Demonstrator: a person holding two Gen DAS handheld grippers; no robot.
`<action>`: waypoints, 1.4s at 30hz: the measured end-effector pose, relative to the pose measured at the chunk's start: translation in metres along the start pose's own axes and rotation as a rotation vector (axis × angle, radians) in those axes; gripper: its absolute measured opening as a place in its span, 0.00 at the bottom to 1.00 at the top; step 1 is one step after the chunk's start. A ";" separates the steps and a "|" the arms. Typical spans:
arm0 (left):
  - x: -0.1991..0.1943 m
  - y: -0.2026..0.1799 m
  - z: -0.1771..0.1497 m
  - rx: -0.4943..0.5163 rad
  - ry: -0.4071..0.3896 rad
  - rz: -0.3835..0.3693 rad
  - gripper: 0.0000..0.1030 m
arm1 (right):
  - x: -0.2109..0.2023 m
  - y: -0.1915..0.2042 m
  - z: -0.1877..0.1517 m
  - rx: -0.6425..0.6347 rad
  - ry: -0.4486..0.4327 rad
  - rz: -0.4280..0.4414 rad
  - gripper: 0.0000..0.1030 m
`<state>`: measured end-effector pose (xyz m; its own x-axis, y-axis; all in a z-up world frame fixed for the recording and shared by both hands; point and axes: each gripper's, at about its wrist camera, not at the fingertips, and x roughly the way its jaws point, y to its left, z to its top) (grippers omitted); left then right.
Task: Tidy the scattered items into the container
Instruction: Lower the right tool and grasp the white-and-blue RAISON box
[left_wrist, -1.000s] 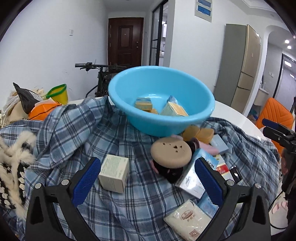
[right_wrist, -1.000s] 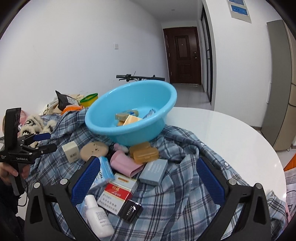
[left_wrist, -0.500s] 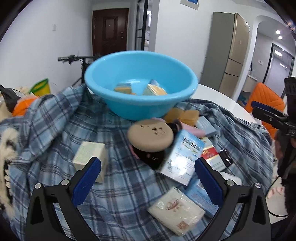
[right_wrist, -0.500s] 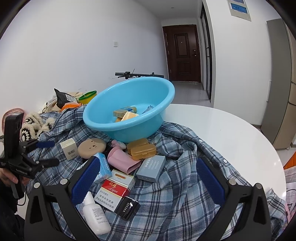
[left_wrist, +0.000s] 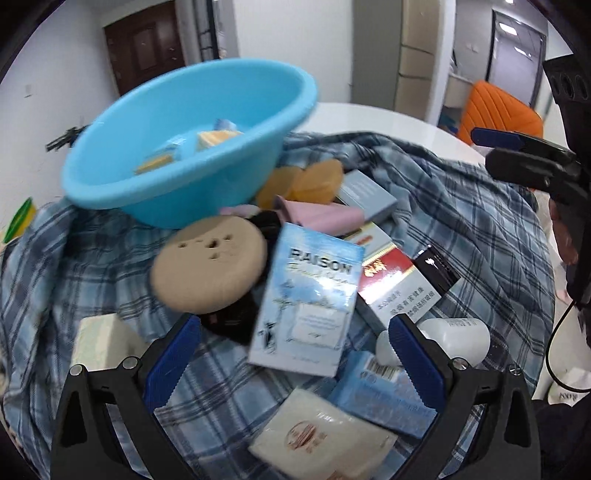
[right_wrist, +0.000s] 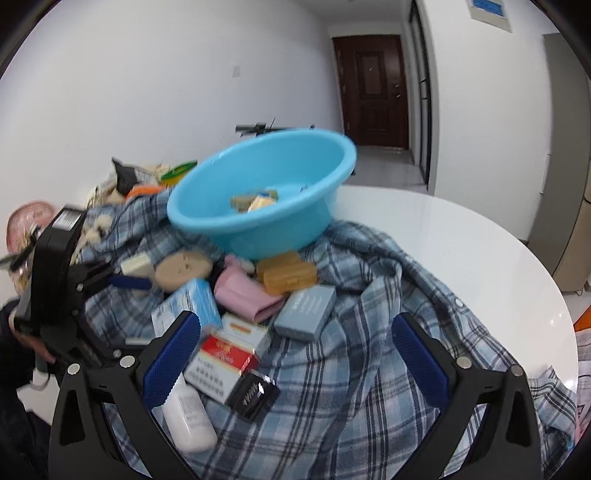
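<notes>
Motion blur over both views, softening the basin (left_wrist: 177, 173) contents into indistinct tan and blue shapes. Left gripper (left_wrist: 293, 354) spread wide, empty, just over the light blue box (left_wrist: 308, 295), its long axis running away from the camera, top end tilted toward the basin. Right gripper (right_wrist: 295, 354) likewise wide apart, empty, above the red-and-white pack (right_wrist: 227, 356) on the plaid cloth (right_wrist: 369, 387) covering the table (right_wrist: 461, 236).

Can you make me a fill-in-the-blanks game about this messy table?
1. The big basin is colored ____.
2. The boxes lie scattered on a checked ____.
3. The pink pouch lies beside the ____ plastic case.
4. Both the left gripper and the right gripper are ____, holding nothing.

Missing words: blue; shirt; orange; open
</notes>
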<state>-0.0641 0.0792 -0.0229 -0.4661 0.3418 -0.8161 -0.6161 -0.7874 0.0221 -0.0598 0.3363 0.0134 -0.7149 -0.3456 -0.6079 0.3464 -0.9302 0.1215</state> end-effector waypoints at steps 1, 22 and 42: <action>0.004 -0.001 0.002 0.005 0.013 -0.008 1.00 | 0.001 0.000 -0.002 -0.010 0.013 -0.001 1.00; 0.018 0.000 0.011 0.043 0.028 -0.103 0.59 | 0.011 0.020 -0.011 -0.077 0.114 0.090 1.00; -0.044 -0.028 0.017 0.088 -0.098 -0.251 0.59 | 0.057 0.049 0.008 0.059 0.268 0.467 0.49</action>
<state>-0.0373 0.0946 0.0226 -0.3487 0.5718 -0.7426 -0.7706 -0.6259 -0.1200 -0.0879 0.2701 -0.0092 -0.3105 -0.6875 -0.6565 0.5497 -0.6933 0.4661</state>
